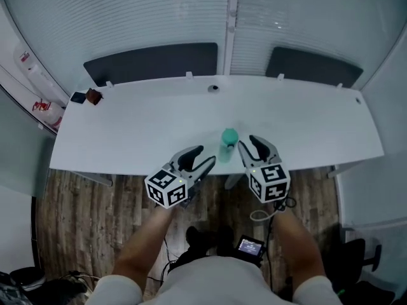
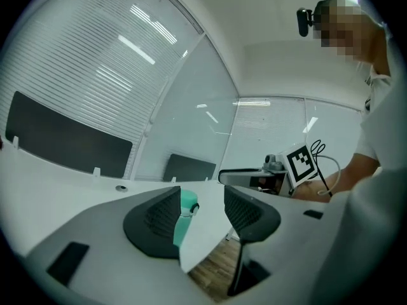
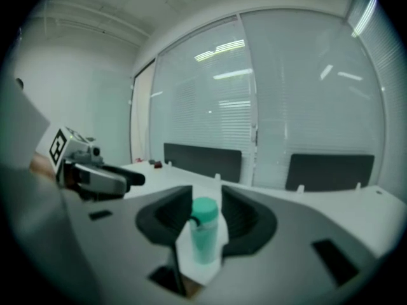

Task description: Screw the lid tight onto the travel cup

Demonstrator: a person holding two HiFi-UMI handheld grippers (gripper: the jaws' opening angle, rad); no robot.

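Upright travel cup at table edge, open surface beyond (small items far-left)

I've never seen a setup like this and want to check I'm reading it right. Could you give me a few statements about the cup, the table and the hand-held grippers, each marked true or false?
1. The cup stands upright on the white table. True.
2. Its lid lies apart on the table. False: the lid sits on top of the cup.
3. The left gripper is clamped on the cup. False: its jaws stand apart with nothing pressed between them, and the cup shows beyond them.
4. The cup is at the table's far left corner. False: it is near the front edge, between the left gripper and the right gripper.
5. Two dark panels stand behind the table. True.
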